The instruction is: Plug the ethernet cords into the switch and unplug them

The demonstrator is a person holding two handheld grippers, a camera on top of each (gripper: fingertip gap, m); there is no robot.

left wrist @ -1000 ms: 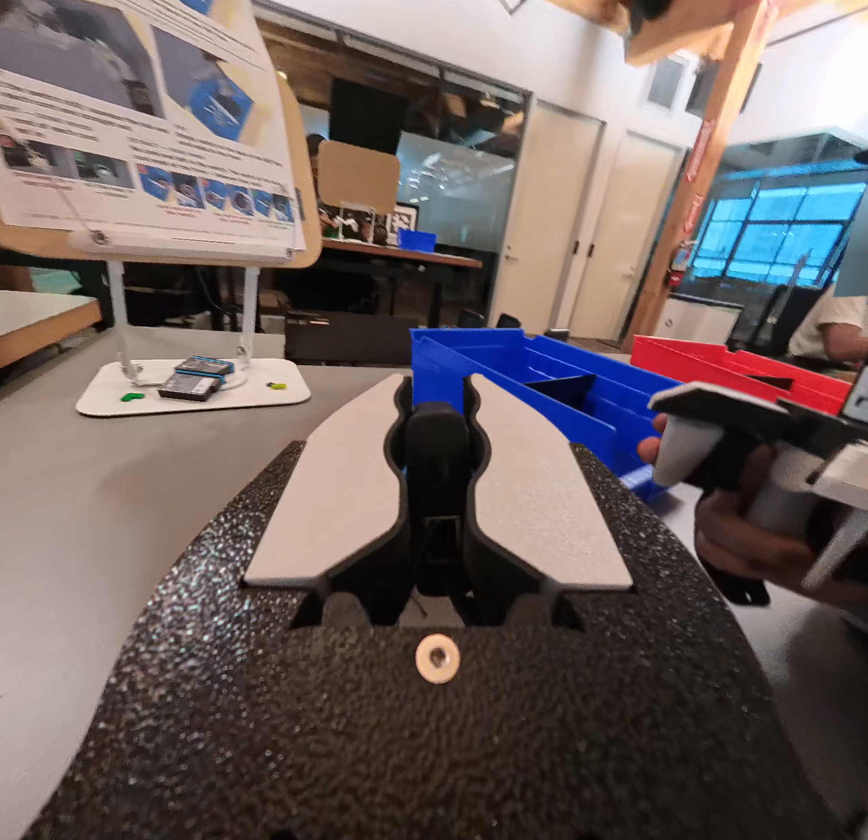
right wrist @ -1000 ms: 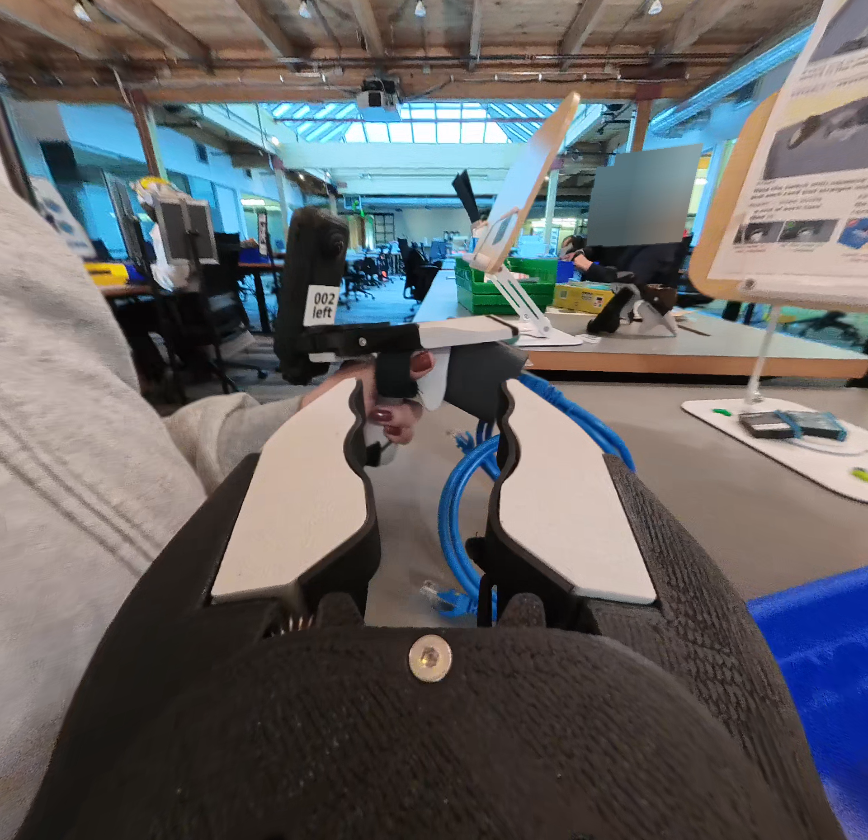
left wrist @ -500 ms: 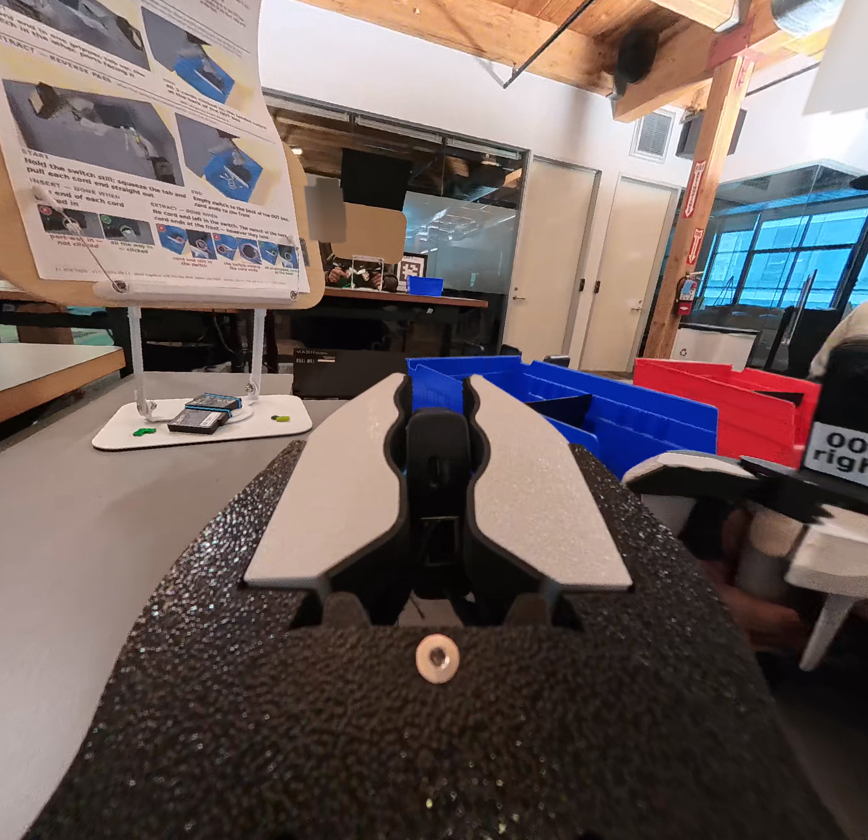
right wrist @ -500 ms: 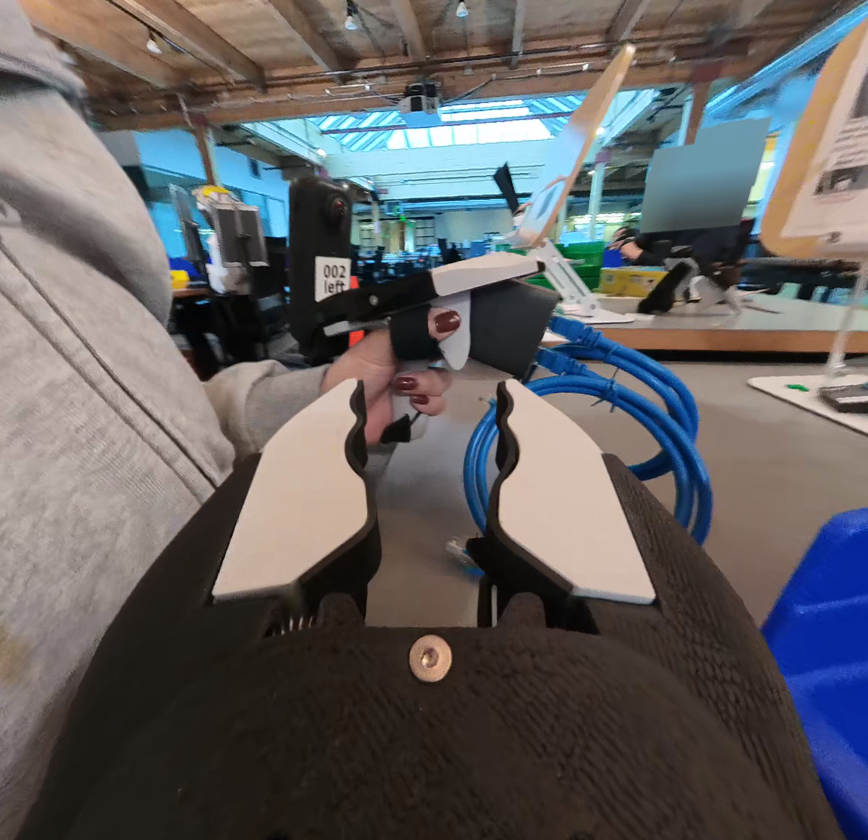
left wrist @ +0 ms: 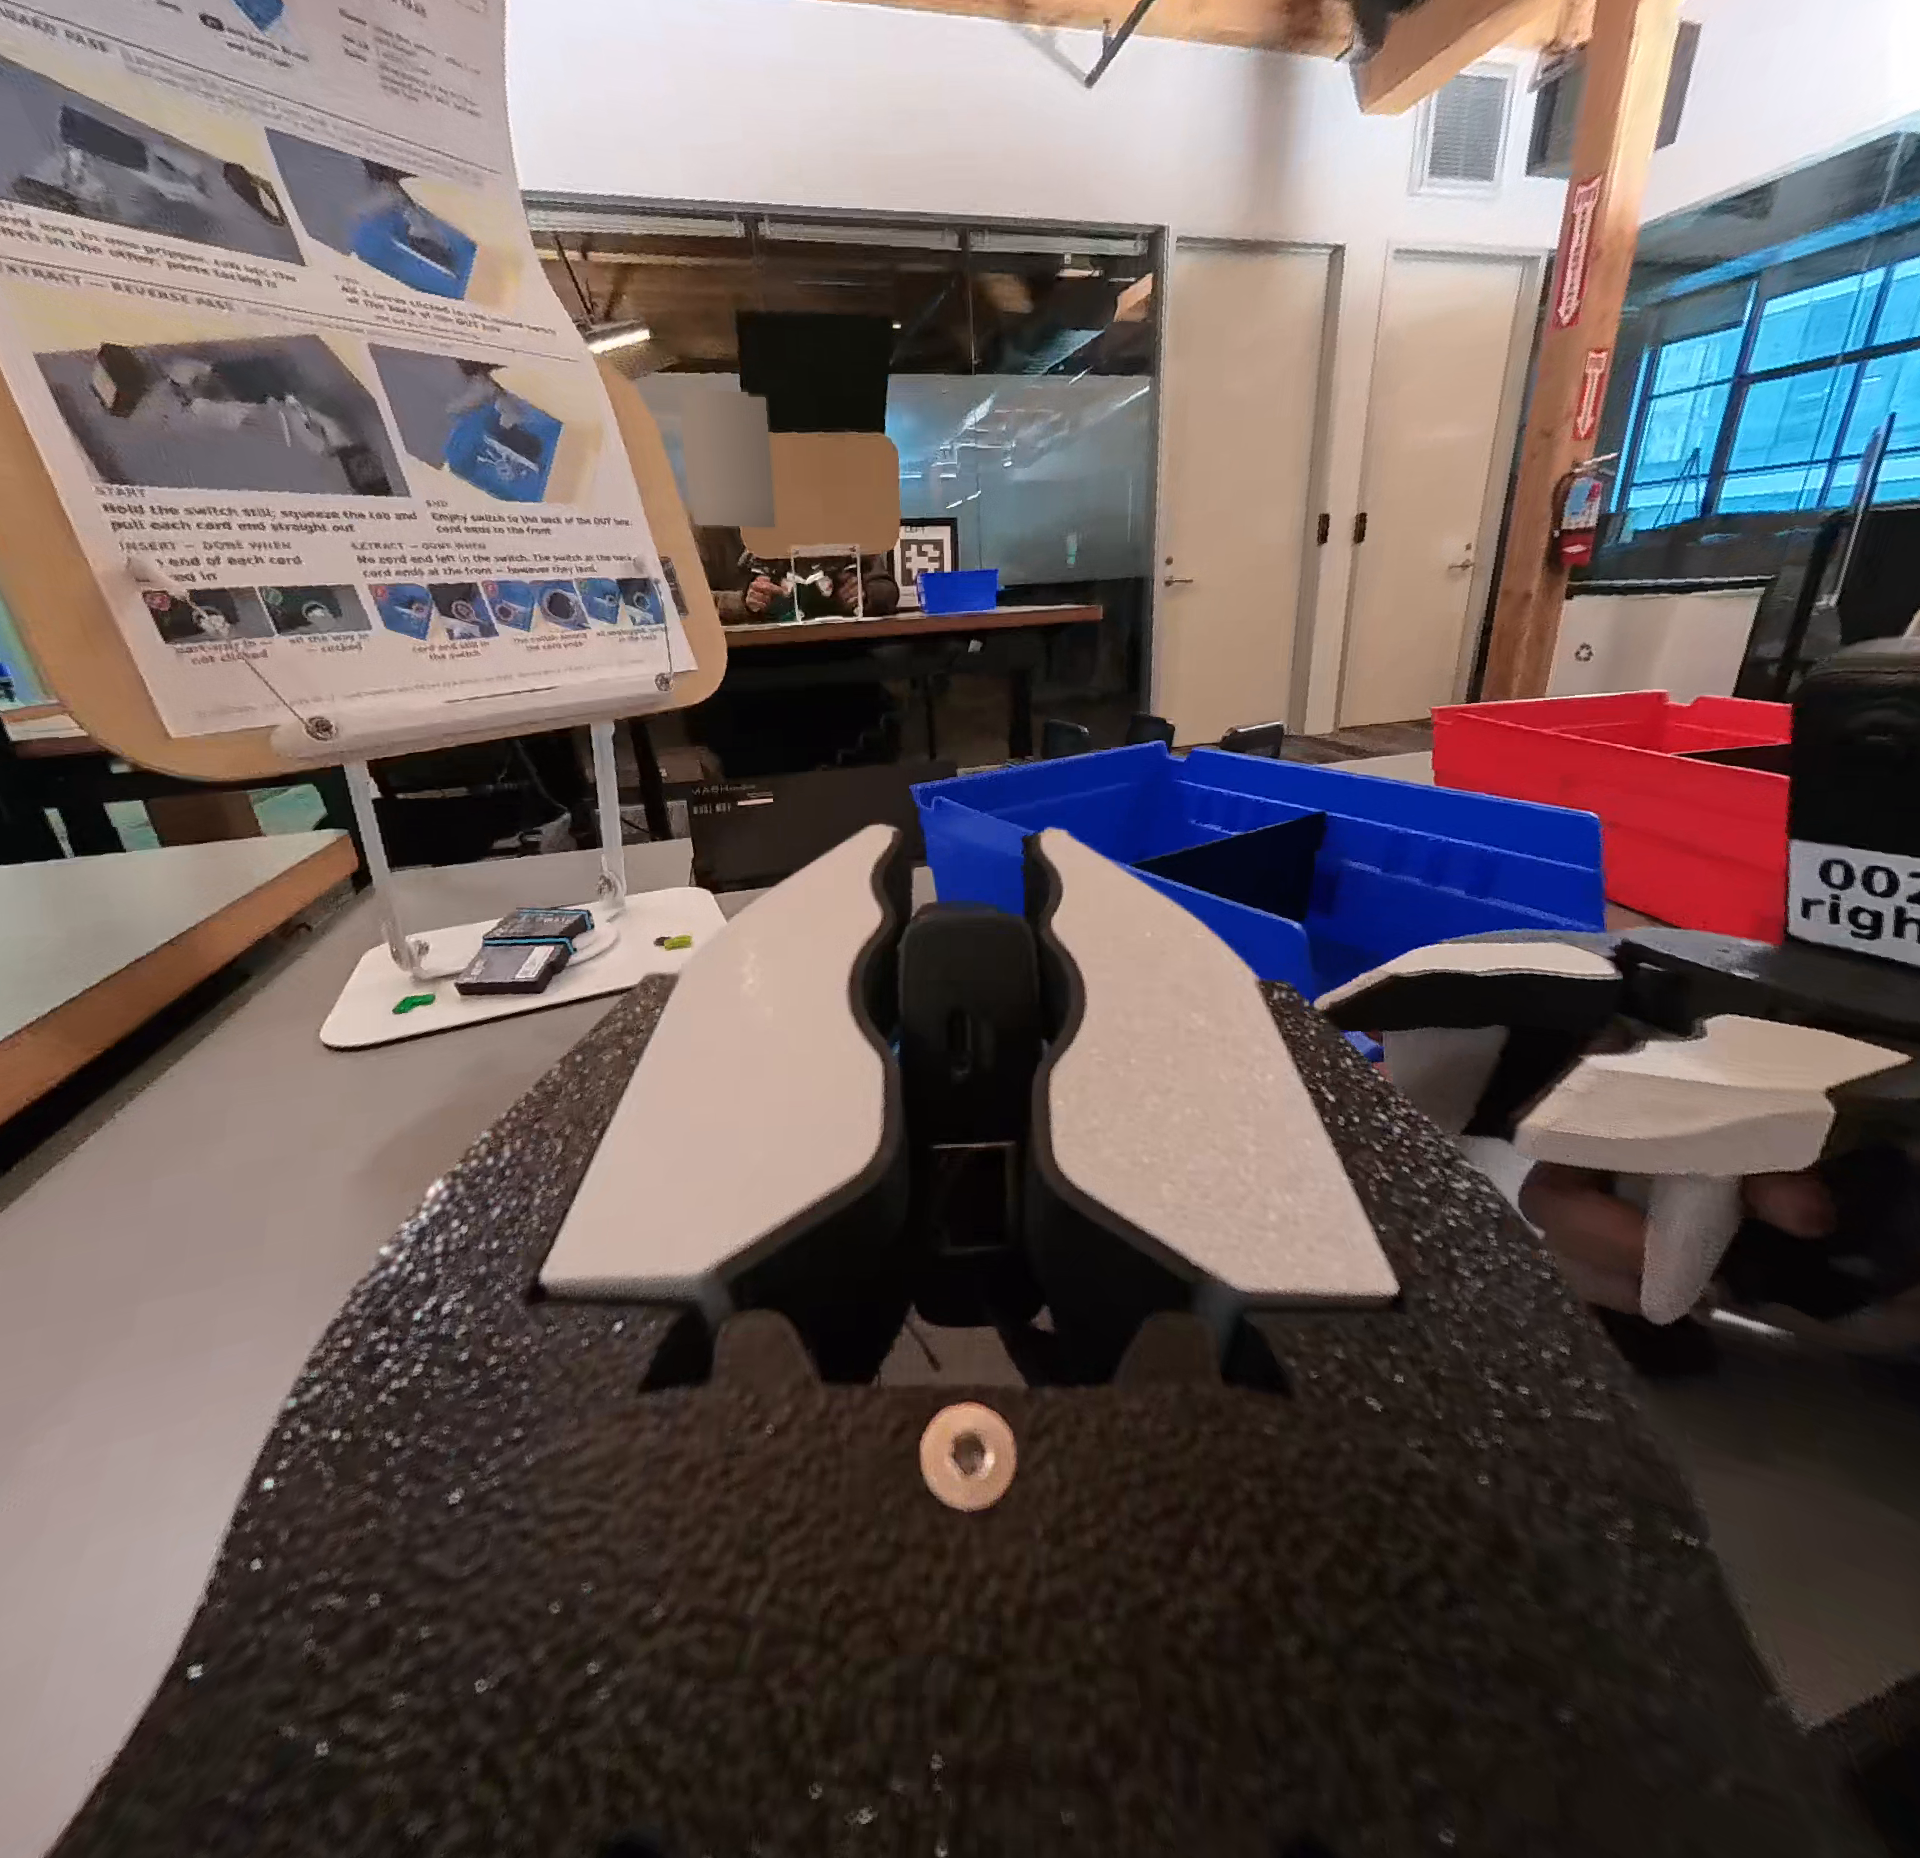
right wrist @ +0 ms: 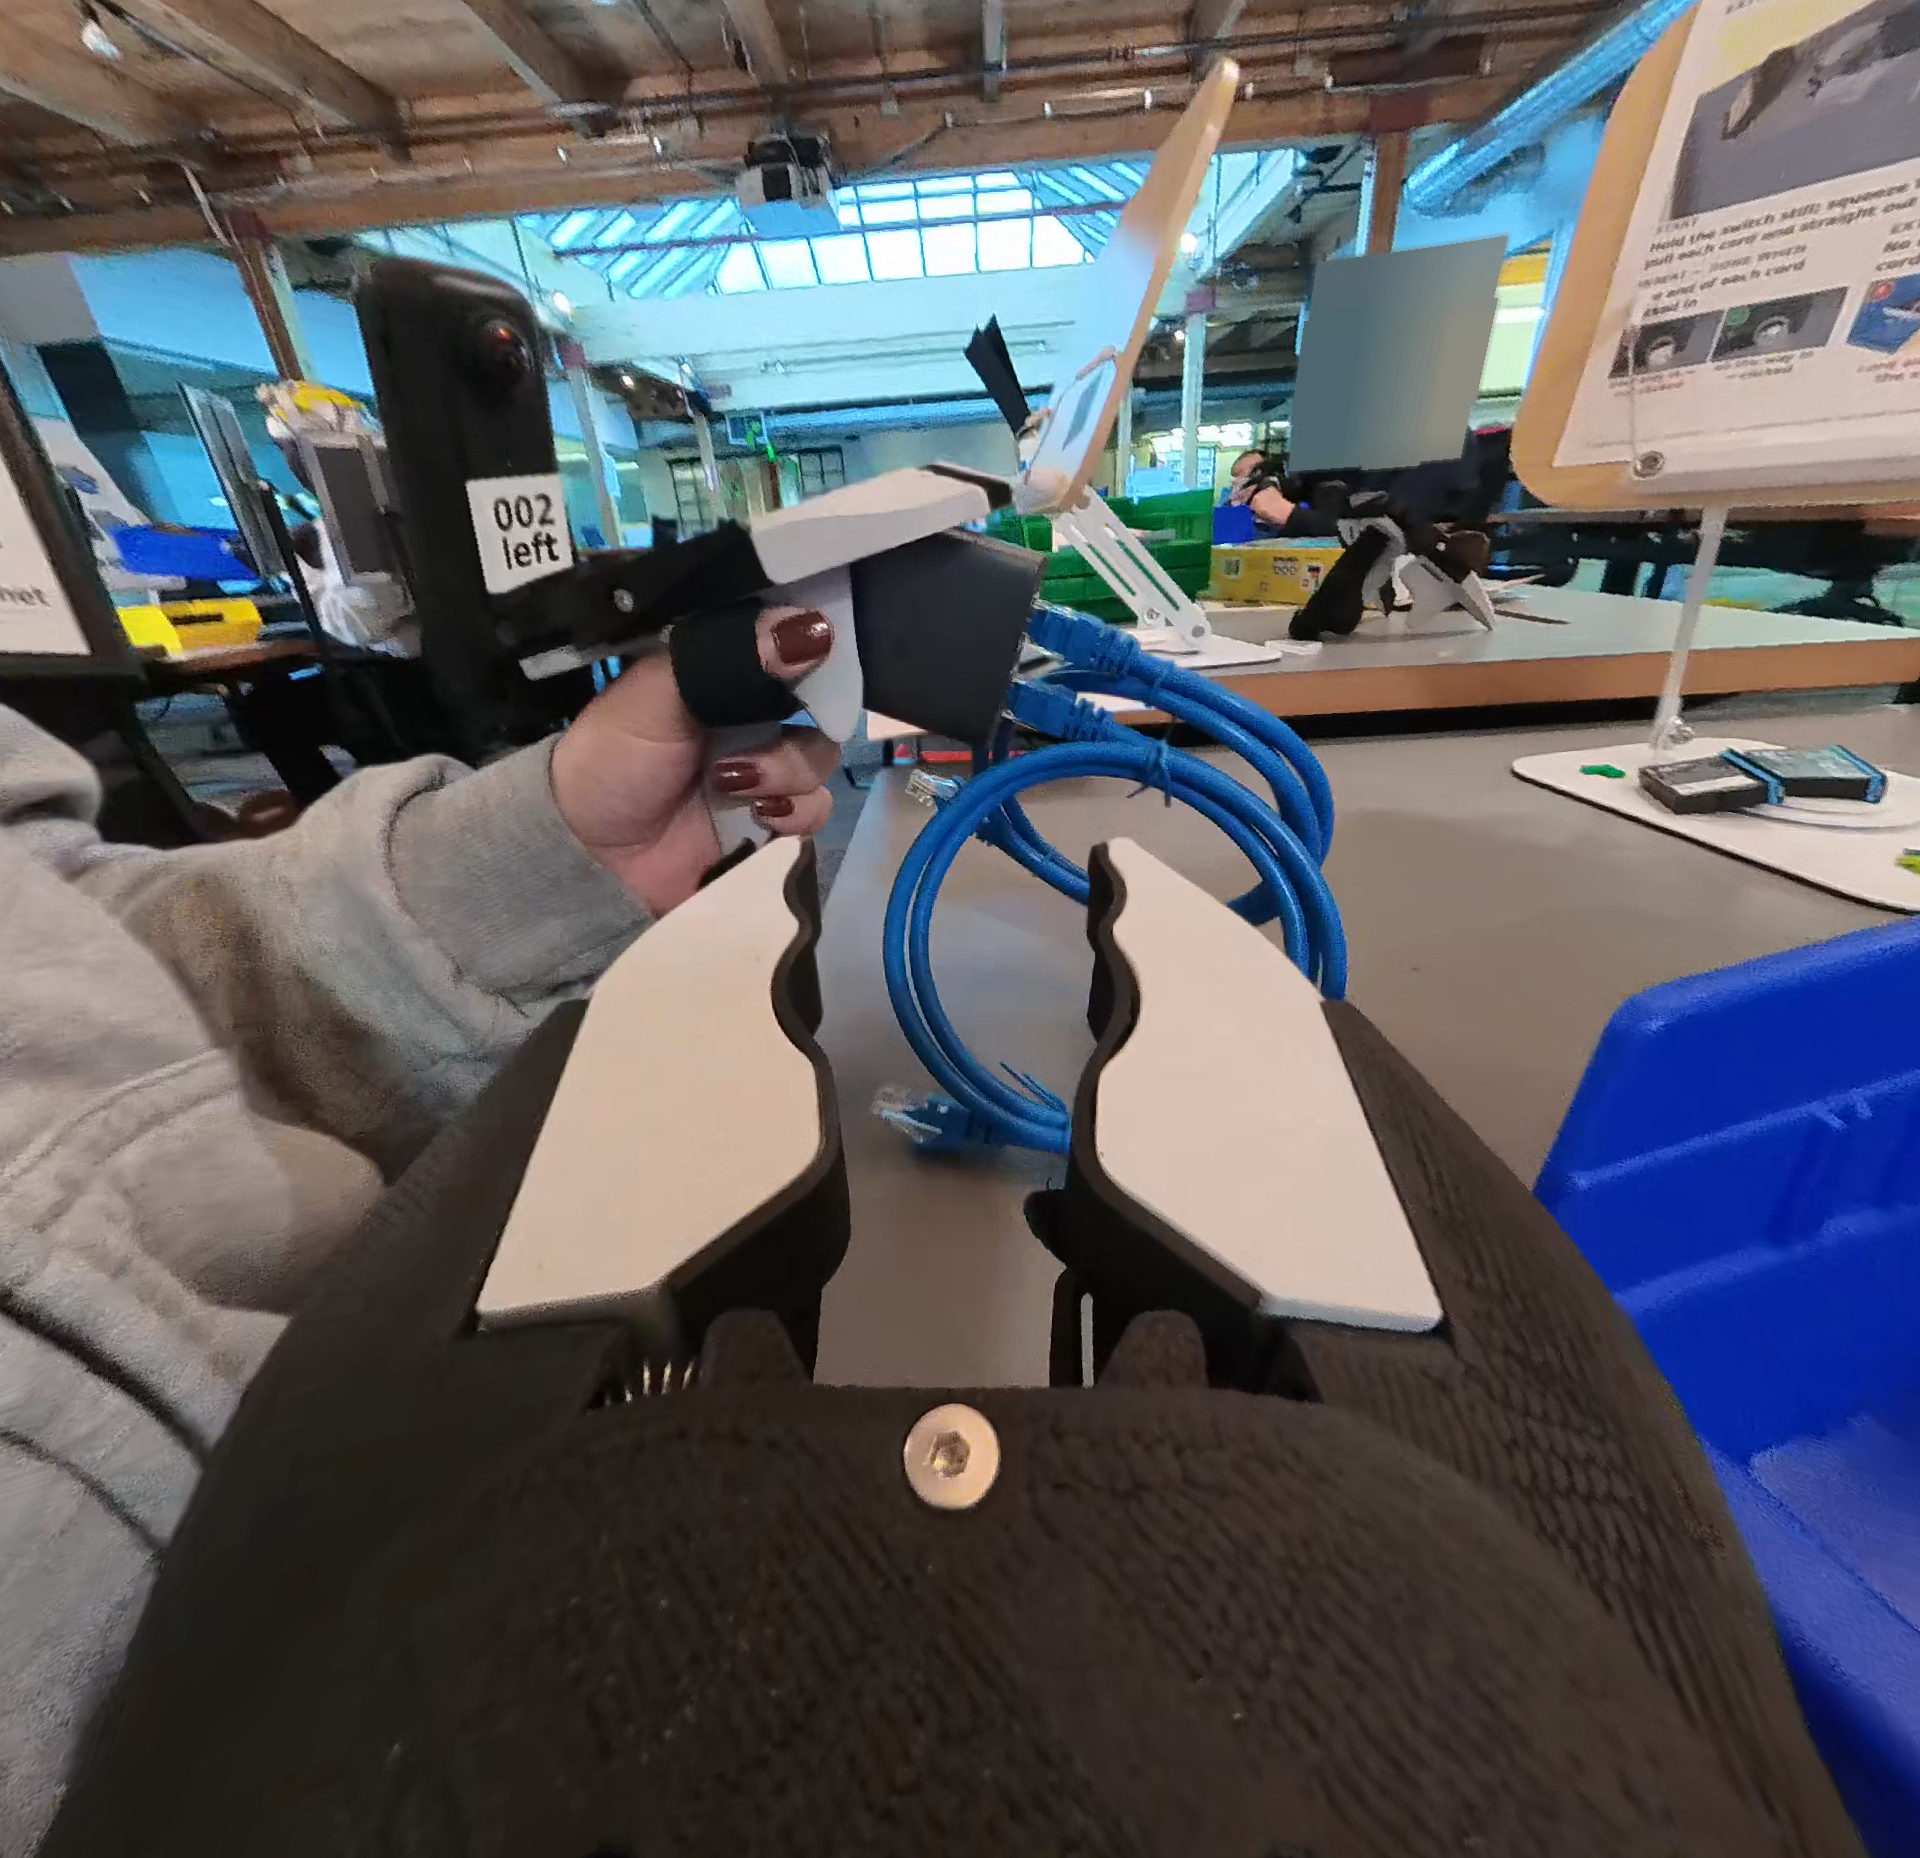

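Switch [right wrist: 940,629] sits squeezed in my left gripper [left wrist: 961,847], held up off the table [right wrist: 1455,873]. I count 2 blue cords [right wrist: 1226,769] plugged into it, and their loops hang down ahead of my right gripper [right wrist: 951,858]. My right fingers stand apart with nothing in them. Loose plugs [right wrist: 914,1117] still dangle, so plugging is partly done, I think, and unplugging is left.

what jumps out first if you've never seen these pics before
The loops of bright blue ethernet cords at the centre of the right wrist view, hanging from the black switch clamped in the left gripper. The right gripper stands open around the loops, pressing on nothing. Behind, a bright blue plastic bin and a red plastic bin sit on the grey table.
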